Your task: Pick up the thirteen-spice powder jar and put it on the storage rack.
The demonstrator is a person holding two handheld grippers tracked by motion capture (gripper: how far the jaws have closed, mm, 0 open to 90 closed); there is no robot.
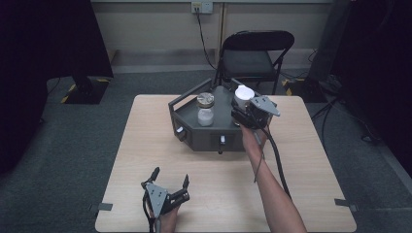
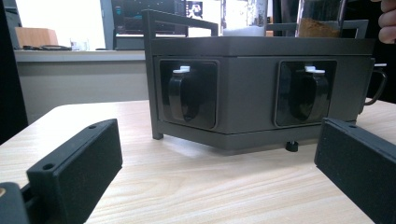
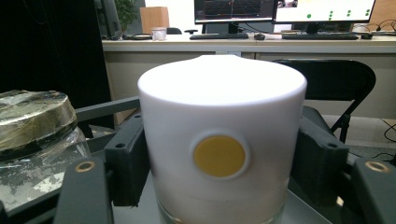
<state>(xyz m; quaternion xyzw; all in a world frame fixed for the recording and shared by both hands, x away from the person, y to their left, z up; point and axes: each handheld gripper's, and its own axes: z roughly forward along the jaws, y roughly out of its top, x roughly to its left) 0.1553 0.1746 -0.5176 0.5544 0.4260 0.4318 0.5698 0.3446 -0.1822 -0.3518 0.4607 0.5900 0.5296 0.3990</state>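
Two jars are standing on the dark rack [image 1: 192, 127] near the table's [image 1: 145, 145] far edge: the white-lidded jar [image 1: 243, 96] at the rack's right corner is sitting clamped between the right gripper's [image 1: 245, 109] jaws, and a glass jar [image 1: 205, 109] is standing beside it. Down at the table's near edge, the left gripper [image 1: 170, 177] is resting with jaws spread wide, gripping nothing.

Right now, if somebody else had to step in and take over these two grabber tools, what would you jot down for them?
Right gripper: fingers shut on the white-lidded jar, at the right of the dark tray.
Left gripper: open, empty, low over the table near its front edge, pointing at the tray.
Second jar, metal lid: standing in the tray, untouched.
Done: white-lidded jar gripped.
Left: whether it is lifted off the tray floor cannot be told; probably move it next.
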